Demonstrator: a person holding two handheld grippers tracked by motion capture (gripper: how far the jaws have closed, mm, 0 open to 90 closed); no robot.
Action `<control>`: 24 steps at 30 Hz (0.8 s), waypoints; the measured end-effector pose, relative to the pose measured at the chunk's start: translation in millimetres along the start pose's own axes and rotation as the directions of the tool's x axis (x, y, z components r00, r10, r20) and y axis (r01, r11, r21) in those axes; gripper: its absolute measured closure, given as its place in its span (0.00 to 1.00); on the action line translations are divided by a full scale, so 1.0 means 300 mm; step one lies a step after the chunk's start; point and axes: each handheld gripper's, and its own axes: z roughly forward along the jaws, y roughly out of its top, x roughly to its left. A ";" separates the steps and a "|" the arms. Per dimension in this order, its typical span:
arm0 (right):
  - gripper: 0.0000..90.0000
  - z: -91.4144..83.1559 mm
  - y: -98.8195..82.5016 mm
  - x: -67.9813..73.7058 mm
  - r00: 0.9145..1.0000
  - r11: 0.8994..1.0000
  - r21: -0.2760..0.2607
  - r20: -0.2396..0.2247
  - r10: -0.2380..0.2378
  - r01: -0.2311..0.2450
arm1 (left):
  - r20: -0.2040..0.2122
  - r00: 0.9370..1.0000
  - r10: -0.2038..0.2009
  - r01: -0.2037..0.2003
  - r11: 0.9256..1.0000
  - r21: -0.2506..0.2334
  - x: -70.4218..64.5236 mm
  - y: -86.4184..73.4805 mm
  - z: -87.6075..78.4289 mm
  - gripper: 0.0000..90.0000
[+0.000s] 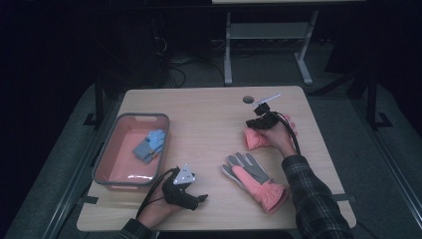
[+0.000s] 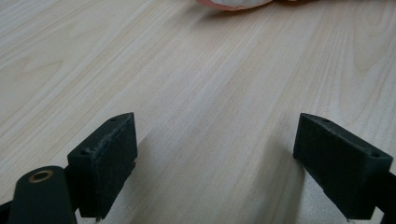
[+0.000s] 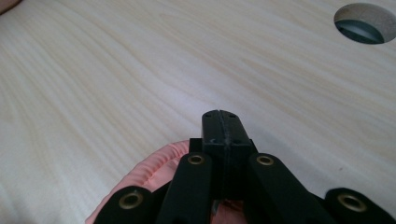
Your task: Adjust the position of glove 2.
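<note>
Counter: a pale wooden counter [image 1: 209,124] with rounded corners, seen from above, with a round cable hole [image 1: 248,99] near its far edge.
Right gripper: the black right gripper [image 1: 259,121] sits at the far right of the counter, held in a hand with a plaid sleeve [image 1: 311,194]. Its fingers [image 3: 219,133] are pressed flat together; in the right gripper view the pink glove's fabric bulges up just under them, and whether a fold is pinched between them cannot be told.
Pink glove: a salmon-pink padded fabric glove [image 1: 256,139] lies bunched on the counter directly beneath the right gripper, touching it.
Second glove: a pink winter glove with a grey palm [image 1: 254,179] lies flat near the front right, fingers spread toward the centre, well apart from both grippers.
Left gripper: the black left gripper [image 1: 196,197] rests at the front edge, left of centre. Its fingers [image 2: 109,158] stand wide apart with bare wood between them, holding nothing.
Bin: a grey-rimmed pink plastic bin [image 1: 112,159] stands at the left side of the counter.
Blue gloves: small blue and grey fabric gloves [image 1: 149,145] lie inside the bin near its right wall.
</note>
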 end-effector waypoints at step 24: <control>1.00 -0.194 -0.223 0.099 0.997 0.997 0.017 -0.043 -0.069 0.070 | -0.001 1.000 0.001 -0.001 1.000 0.006 0.000 0.002 0.000 0.14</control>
